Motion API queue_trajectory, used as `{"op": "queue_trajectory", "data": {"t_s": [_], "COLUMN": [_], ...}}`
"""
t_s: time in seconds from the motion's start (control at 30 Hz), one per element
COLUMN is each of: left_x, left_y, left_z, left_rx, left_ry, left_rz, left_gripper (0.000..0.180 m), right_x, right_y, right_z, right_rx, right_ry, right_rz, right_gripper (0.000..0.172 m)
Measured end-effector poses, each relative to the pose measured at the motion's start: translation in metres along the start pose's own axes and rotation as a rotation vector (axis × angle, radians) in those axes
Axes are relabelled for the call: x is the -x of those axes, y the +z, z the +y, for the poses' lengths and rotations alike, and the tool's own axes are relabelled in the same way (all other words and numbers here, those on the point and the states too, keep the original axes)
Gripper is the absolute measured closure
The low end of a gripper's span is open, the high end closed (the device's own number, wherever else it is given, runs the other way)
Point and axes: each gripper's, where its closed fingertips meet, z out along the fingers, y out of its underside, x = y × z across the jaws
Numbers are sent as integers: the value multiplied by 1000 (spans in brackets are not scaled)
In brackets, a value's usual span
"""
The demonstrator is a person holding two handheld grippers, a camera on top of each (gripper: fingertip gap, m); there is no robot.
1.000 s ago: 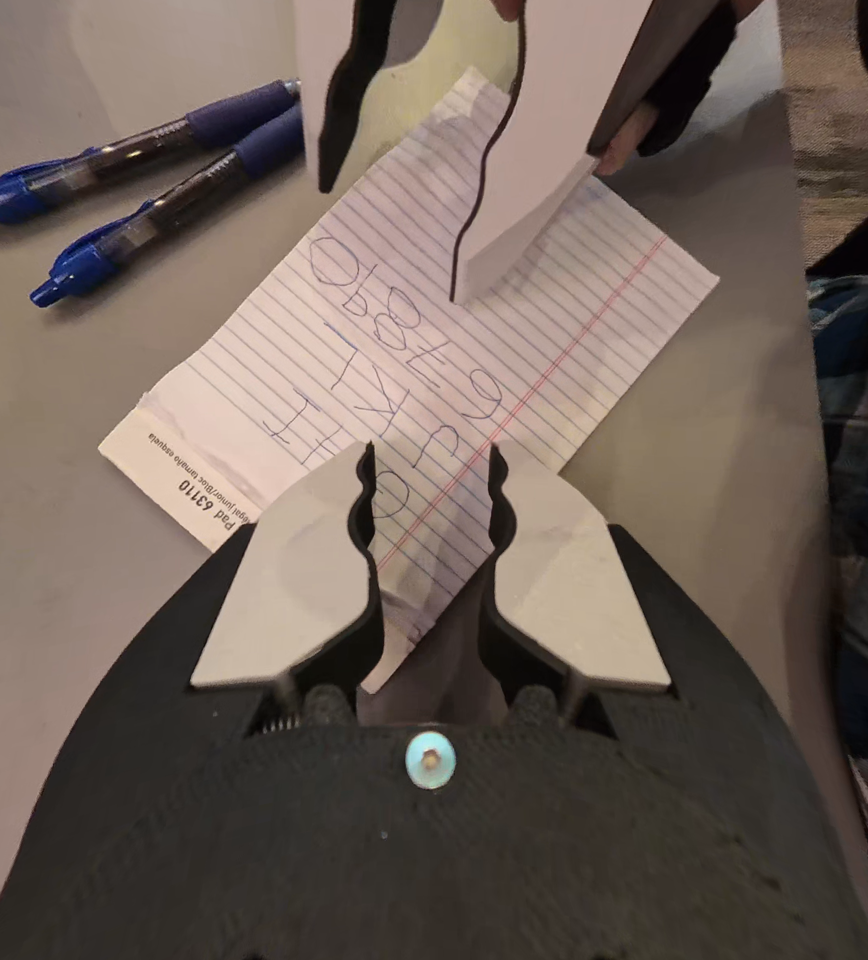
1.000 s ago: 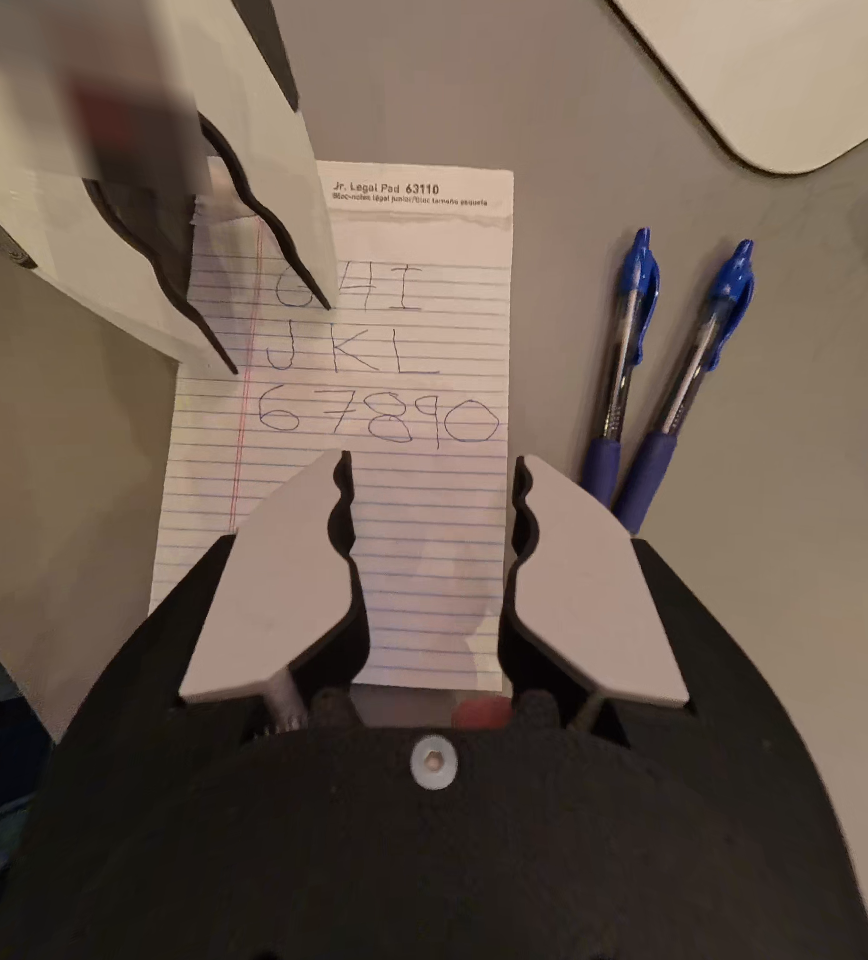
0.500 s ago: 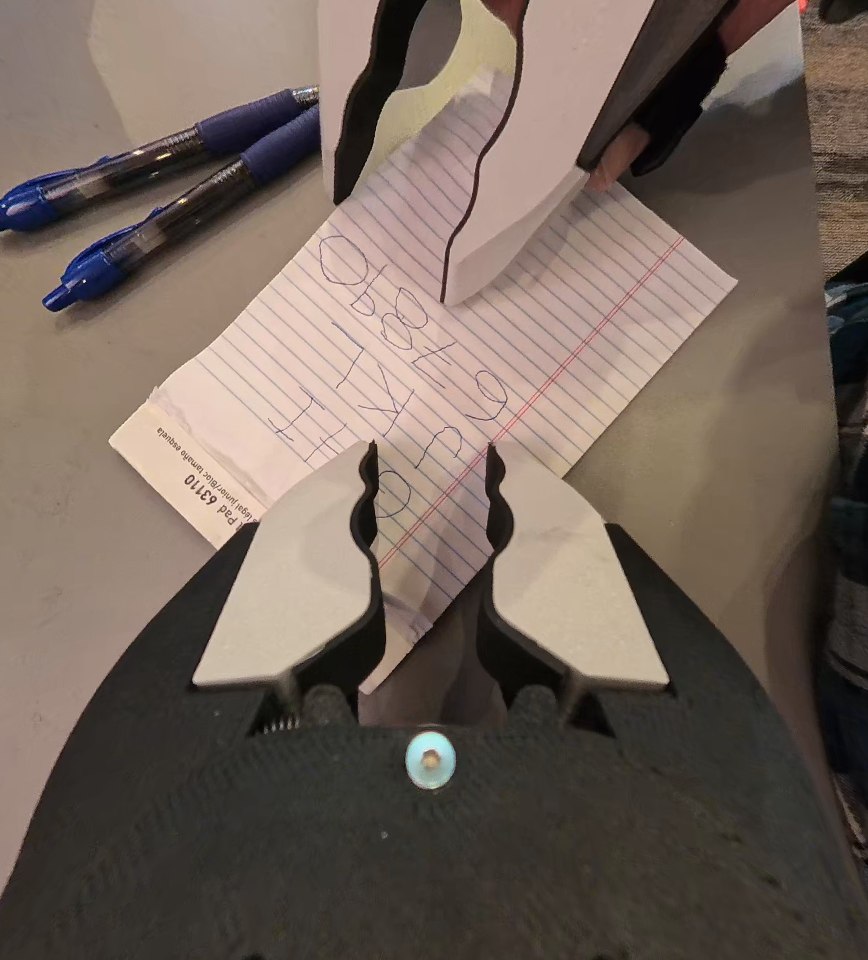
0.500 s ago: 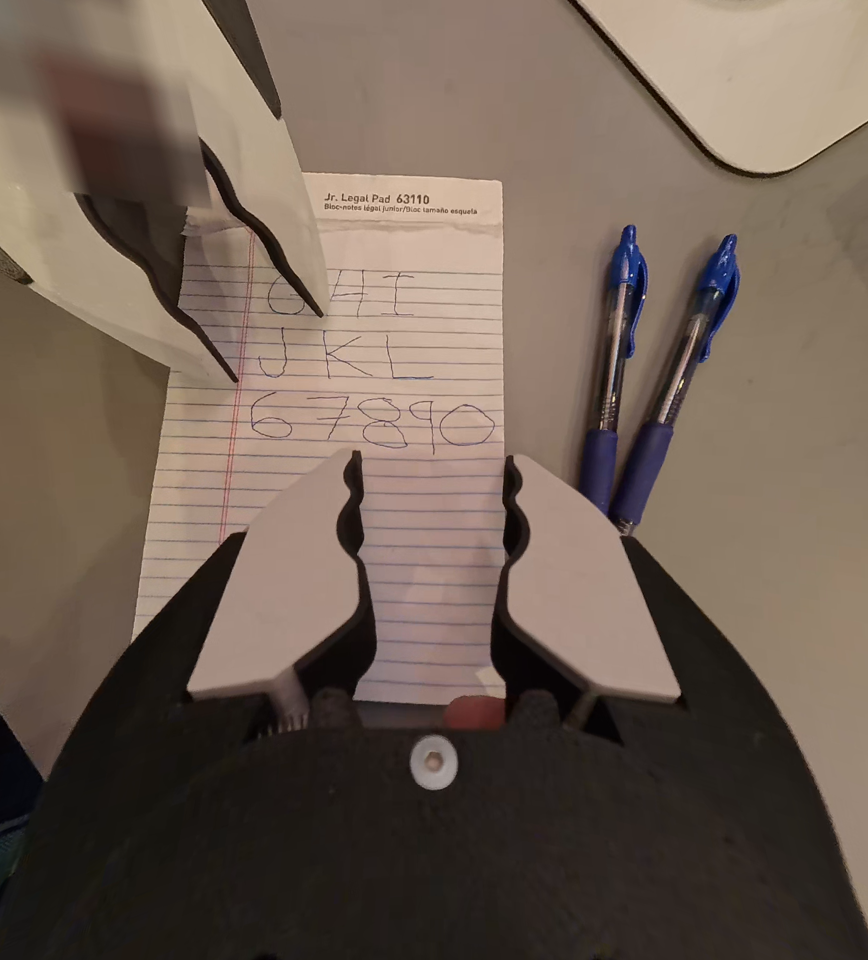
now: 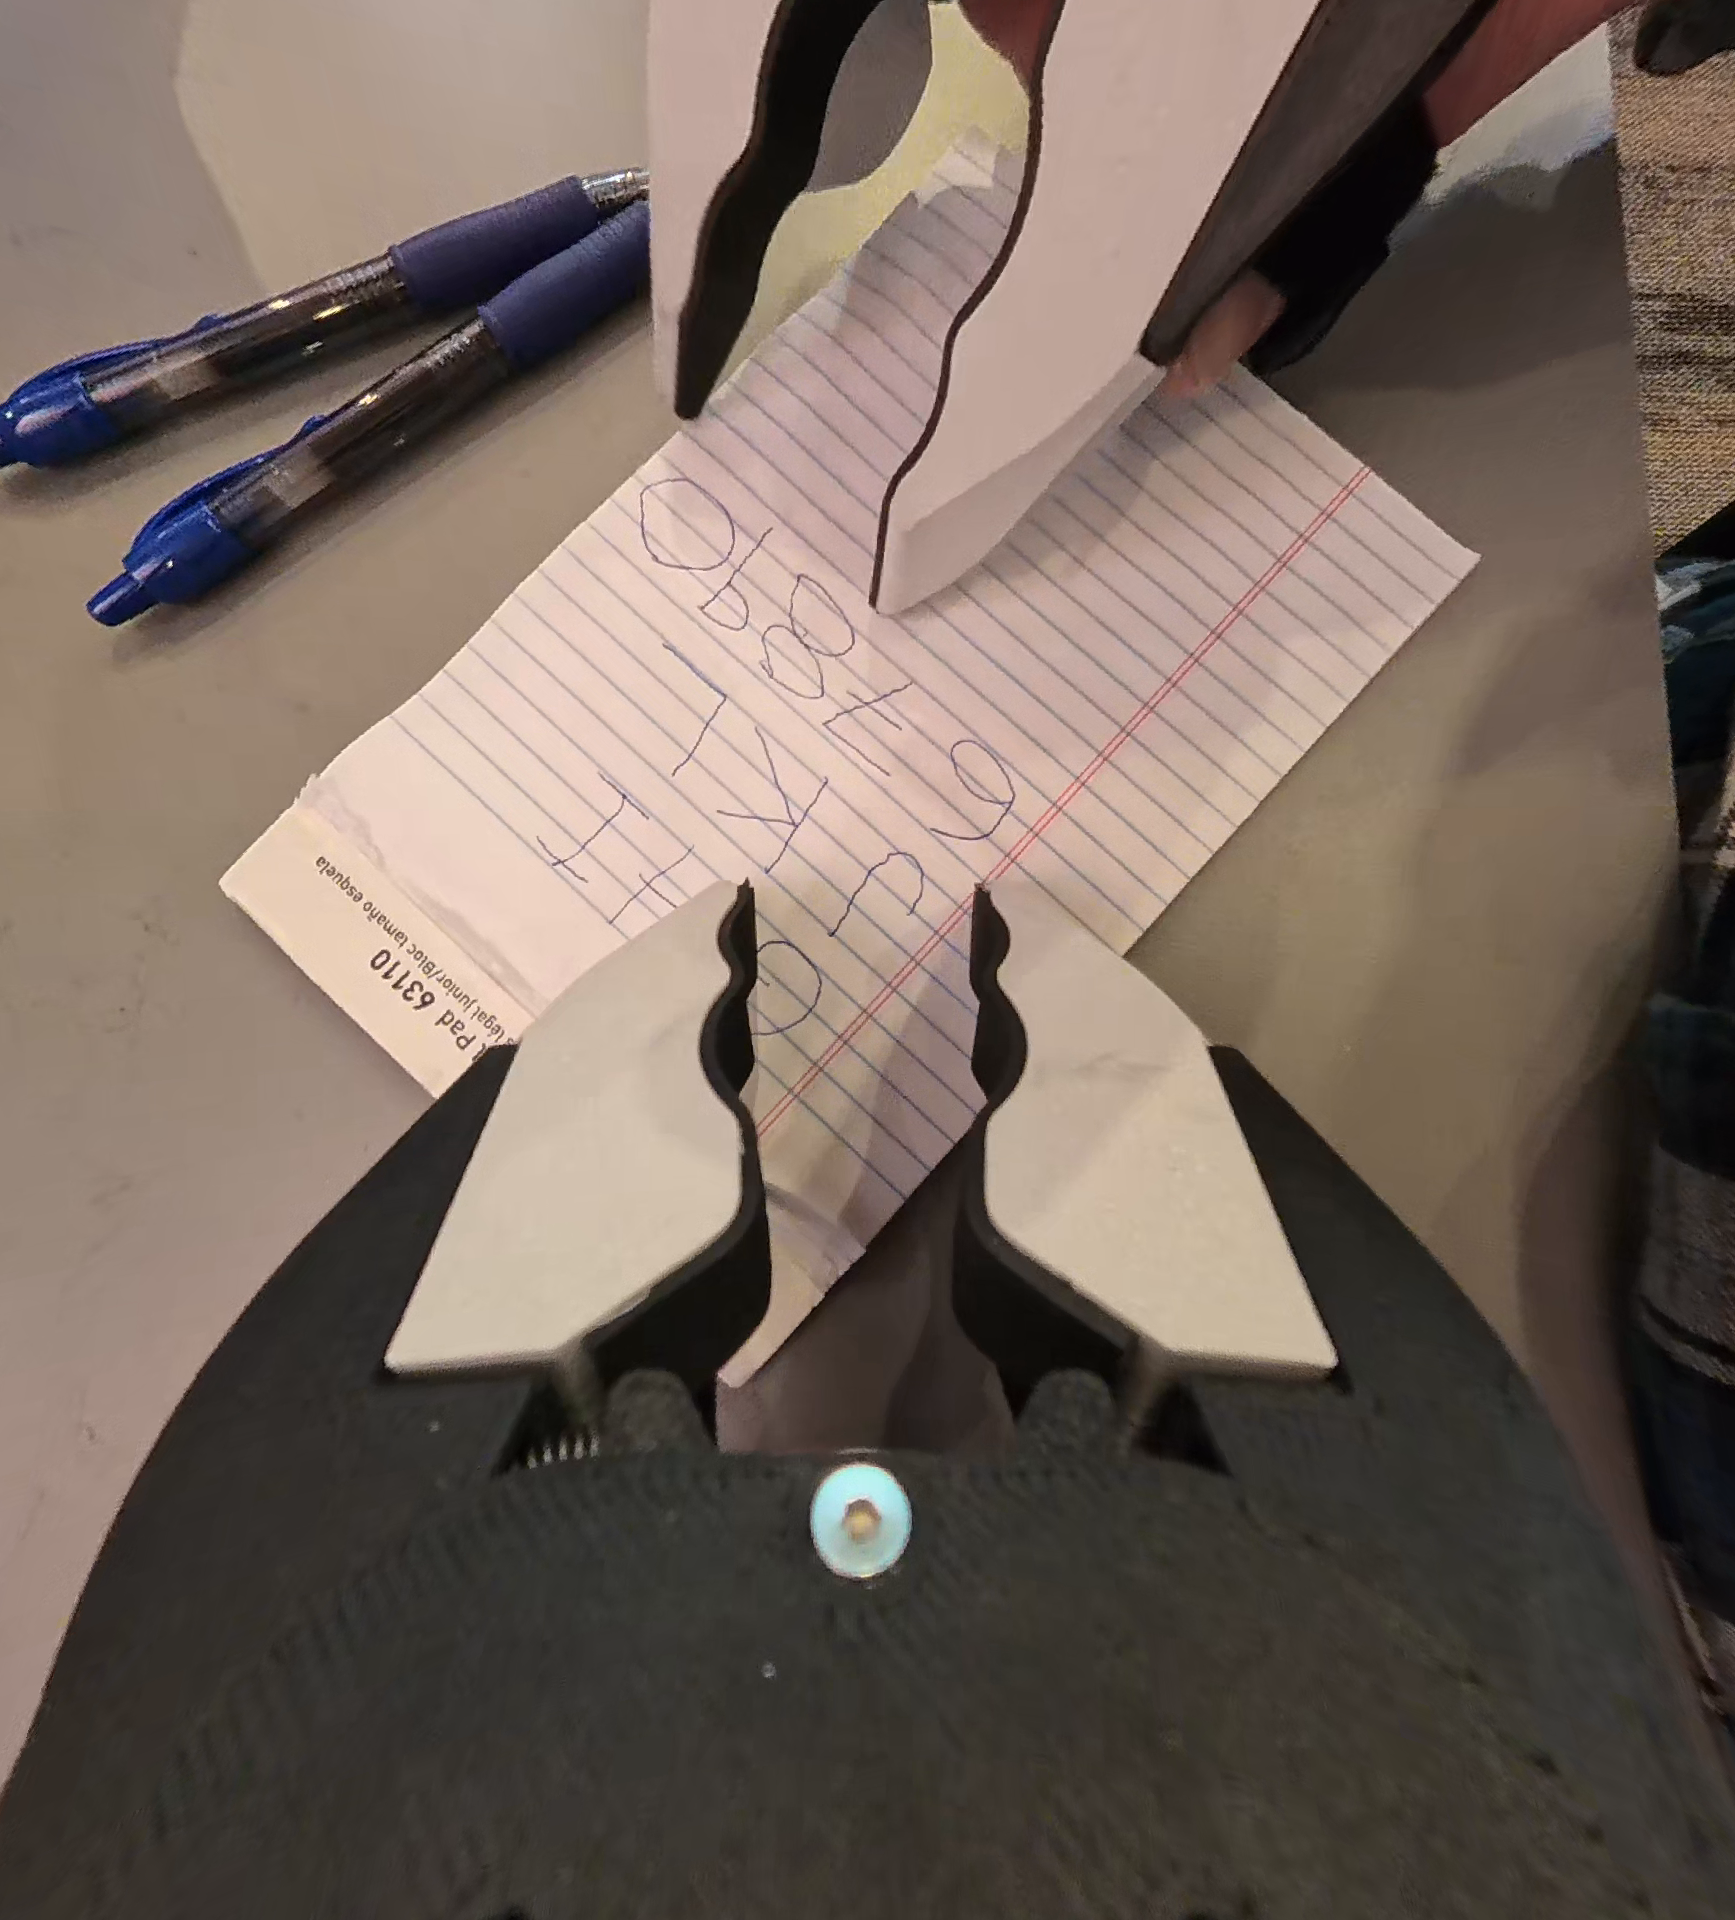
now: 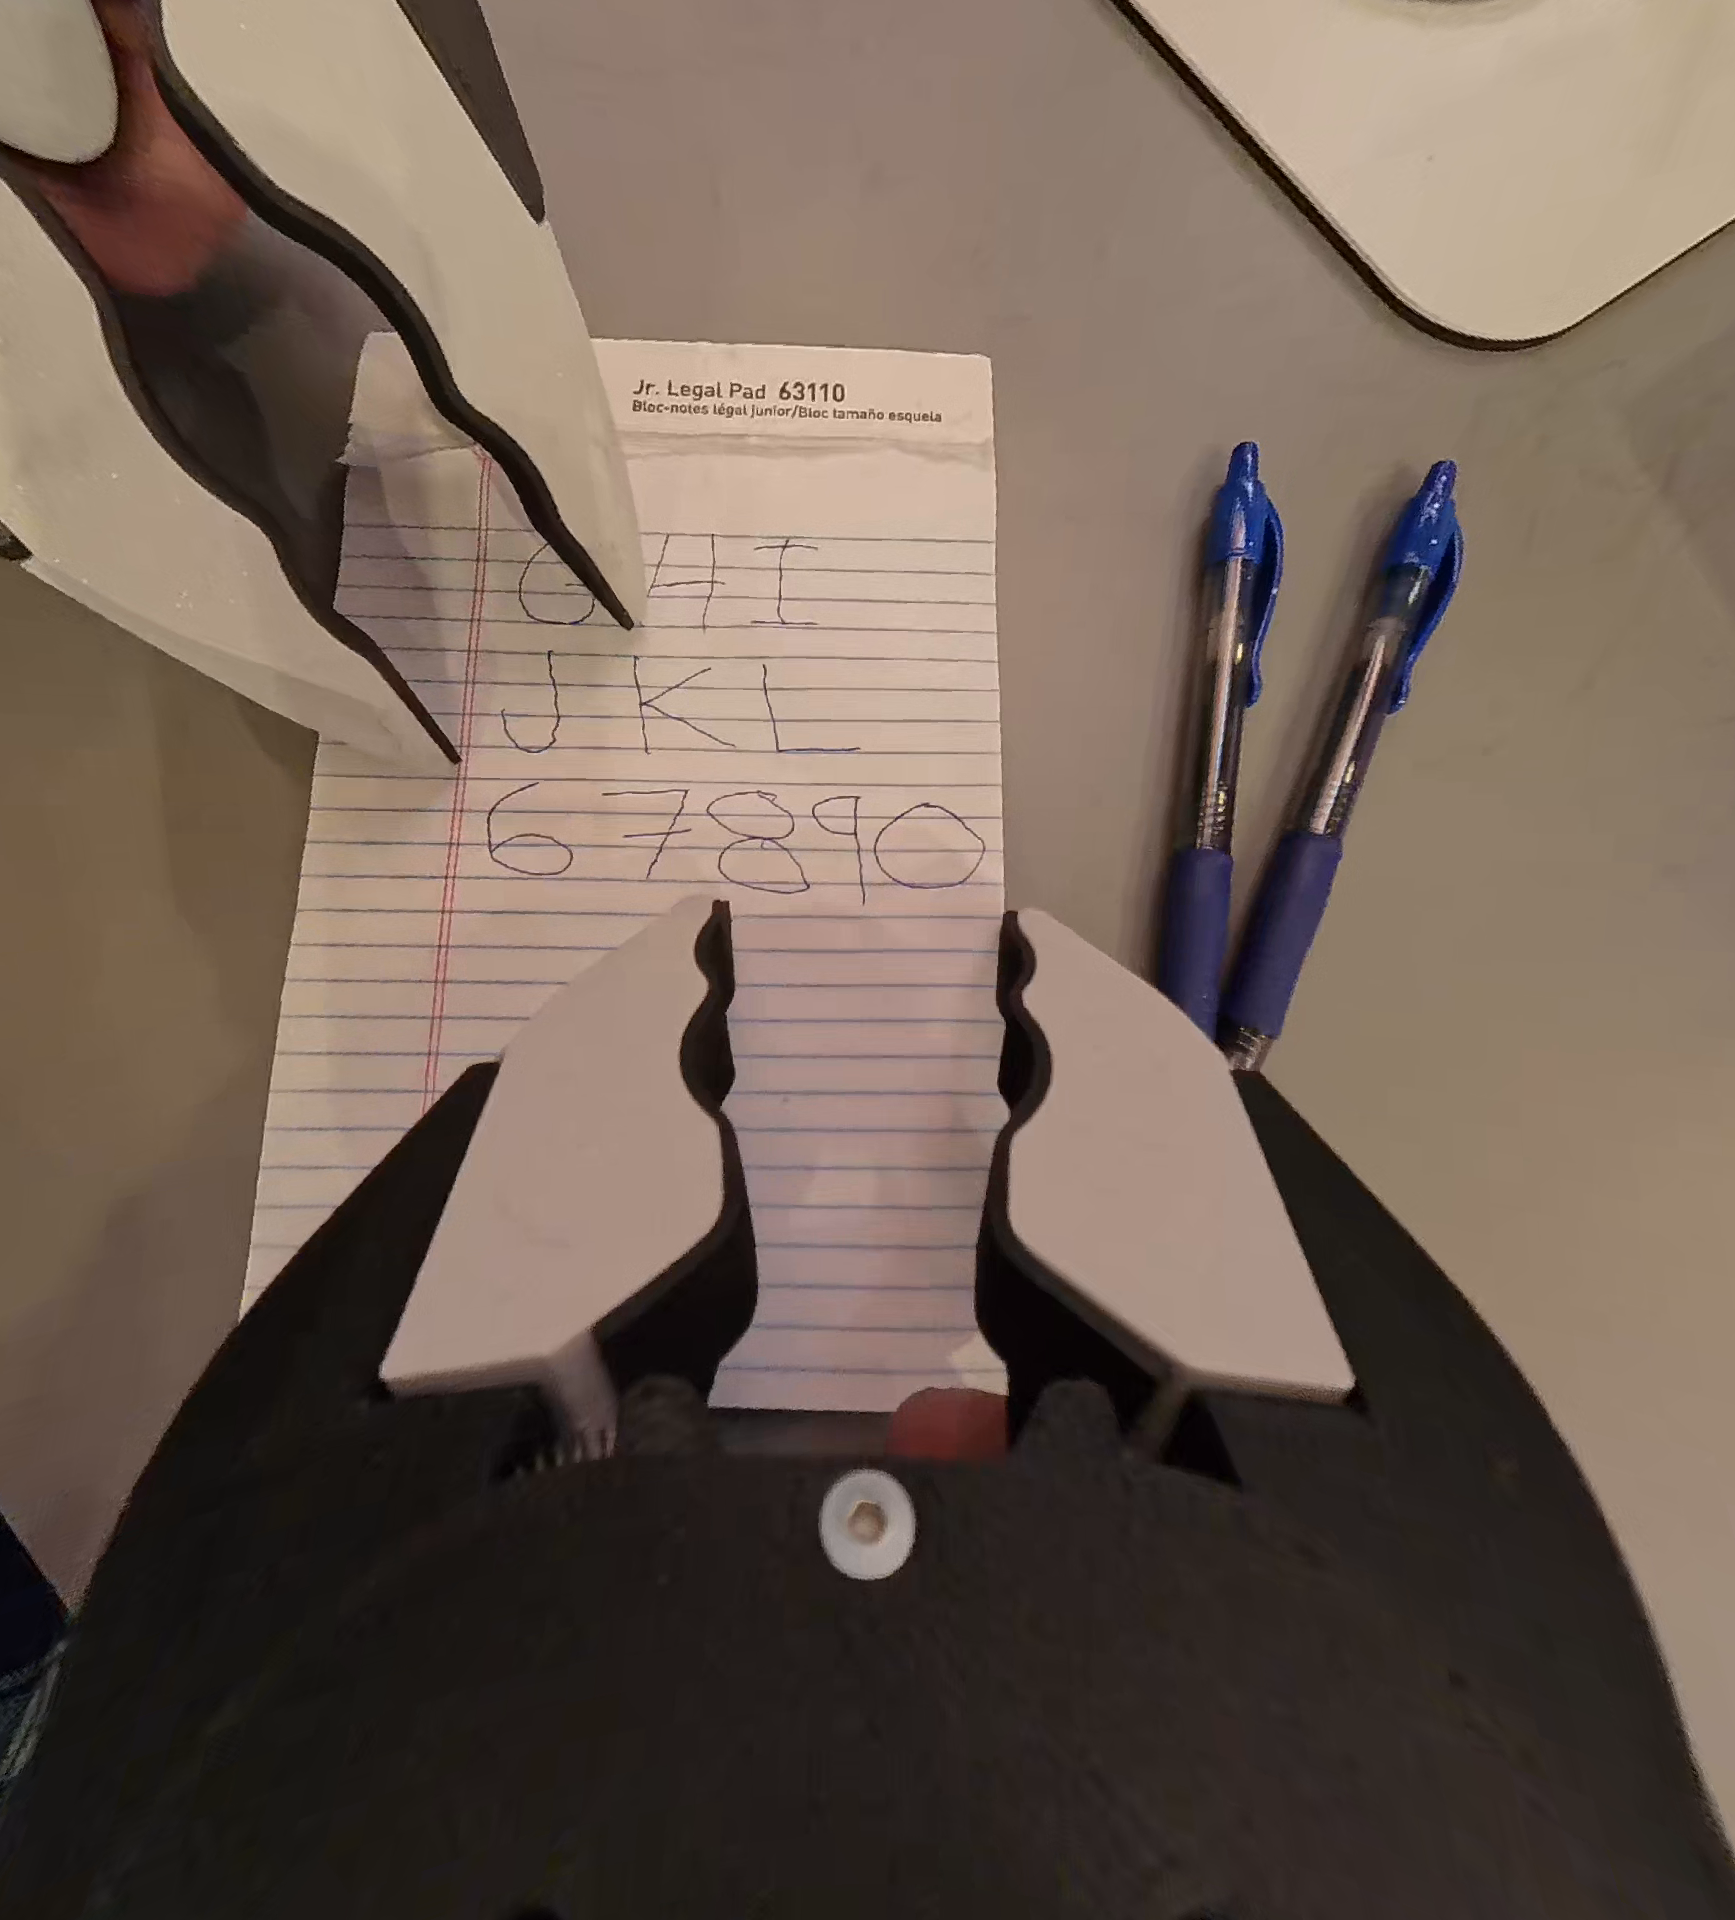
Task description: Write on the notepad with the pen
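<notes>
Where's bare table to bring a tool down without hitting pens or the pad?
Free: grey table right of the two pens, short of the white board; also left of the notepad. Crowded: the pad's top-left corner, where the left tool hovers.

The left gripper [image 6: 541,691] covers the notepad's [image 6: 842,1039] top left corner, the right gripper [image 6: 863,914] perhaps hides both pens' [image 6: 1258,831] tips, and the white board [image 6: 1517,156] runs off-frame.

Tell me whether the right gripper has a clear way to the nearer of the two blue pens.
Probably yes. The right gripper is open and holds nothing, and the nearer pen lies on bare table just right of the notepad, with nothing between them.
</notes>
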Motion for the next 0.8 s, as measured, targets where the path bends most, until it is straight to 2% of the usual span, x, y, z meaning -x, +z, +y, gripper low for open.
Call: {"op": "queue_trajectory", "data": {"t_s": [0.03,0.57,0.8], "left_x": [0,0,0], "left_y": [0,0,1], "left_z": [0,0,1], "left_rx": [2,1,1], "left_ry": [2,5,7], "left_rz": [-1,-1,-2], "left_gripper": [141,141,141], "right_x": [-1,0,-1], "right_y": [0,0,-1], "right_z": [0,-1,-3], "right_rx": [0,-11,1], "right_ry": [4,-26,-111], "right_rz": [5,30,94], "right_gripper": [121,122,130]}}
